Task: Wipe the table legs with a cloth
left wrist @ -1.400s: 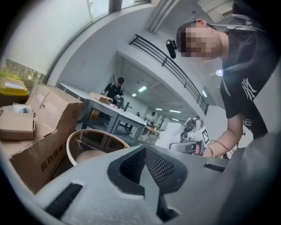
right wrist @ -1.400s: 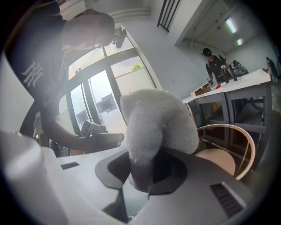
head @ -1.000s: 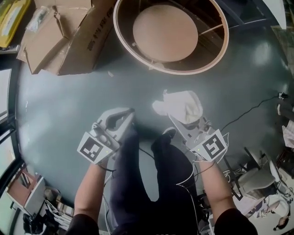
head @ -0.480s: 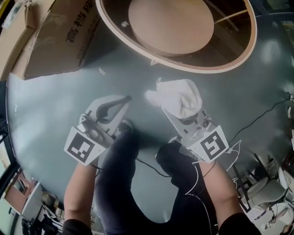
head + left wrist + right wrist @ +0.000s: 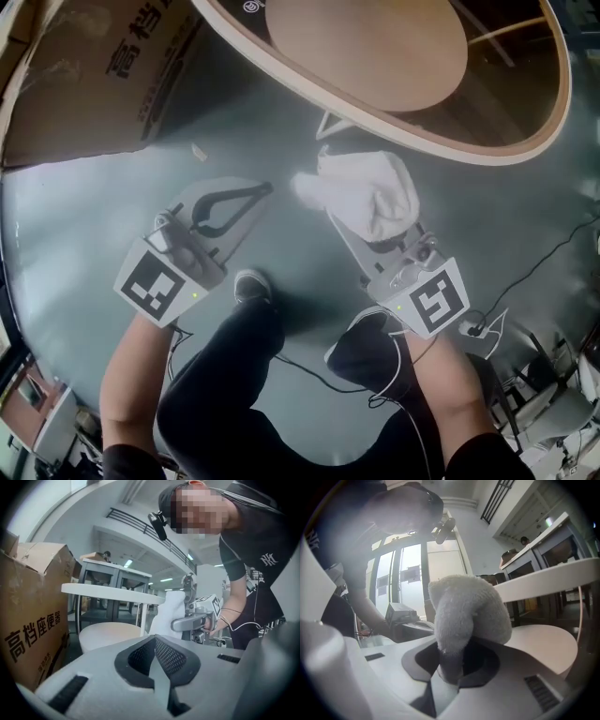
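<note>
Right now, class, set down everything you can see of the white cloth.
The white cloth looks like soft, fluffy terry, bunched into a rounded, creased wad with one loose corner sticking out sideways. The right gripper is shut on its lower fold, so the bulk bulges out beyond the jaws. It is held above the grey floor, close beside the rim of the round table; whether it touches the table cannot be told.

Head cam looks steeply down; gripper cams sit low, tilted up.
All share the round table (image 5: 422, 145) (image 5: 108, 592) (image 5: 553, 581) beyond the fingers (image 5: 93, 670).
</note>
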The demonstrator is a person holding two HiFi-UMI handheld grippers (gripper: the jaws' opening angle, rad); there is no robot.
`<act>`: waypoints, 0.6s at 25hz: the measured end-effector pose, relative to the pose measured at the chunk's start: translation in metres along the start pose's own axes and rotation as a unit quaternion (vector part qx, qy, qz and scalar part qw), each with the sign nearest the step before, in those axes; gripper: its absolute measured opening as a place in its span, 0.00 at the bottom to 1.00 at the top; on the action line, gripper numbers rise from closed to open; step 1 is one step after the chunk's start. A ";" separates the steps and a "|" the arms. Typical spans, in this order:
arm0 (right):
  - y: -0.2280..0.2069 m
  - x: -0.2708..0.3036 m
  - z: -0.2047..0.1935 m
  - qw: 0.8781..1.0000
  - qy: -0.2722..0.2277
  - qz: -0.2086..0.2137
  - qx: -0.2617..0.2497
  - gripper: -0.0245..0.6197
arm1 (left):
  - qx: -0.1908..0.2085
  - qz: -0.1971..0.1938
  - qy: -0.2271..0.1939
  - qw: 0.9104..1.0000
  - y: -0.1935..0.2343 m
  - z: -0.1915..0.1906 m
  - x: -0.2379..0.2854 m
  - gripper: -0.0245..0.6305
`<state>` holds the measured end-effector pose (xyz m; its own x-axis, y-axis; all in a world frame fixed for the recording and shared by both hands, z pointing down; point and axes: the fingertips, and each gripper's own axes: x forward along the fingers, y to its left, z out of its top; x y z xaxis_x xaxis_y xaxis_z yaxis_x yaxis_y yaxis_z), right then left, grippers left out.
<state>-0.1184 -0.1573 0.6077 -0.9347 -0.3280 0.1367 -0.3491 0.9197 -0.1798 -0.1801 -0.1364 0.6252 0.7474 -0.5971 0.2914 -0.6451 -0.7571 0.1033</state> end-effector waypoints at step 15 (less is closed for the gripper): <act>-0.015 0.032 -0.034 0.996 -0.055 0.034 -0.066 0.16 | 0.073 -0.045 -0.008 0.996 -0.002 -0.046 0.026 0.04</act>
<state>-0.1407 -0.1742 0.6477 -0.9599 -0.2794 0.0204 -0.2801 0.9584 -0.0540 -0.1665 -0.1381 0.6763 0.8040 -0.5291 0.2714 -0.5469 -0.8371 -0.0117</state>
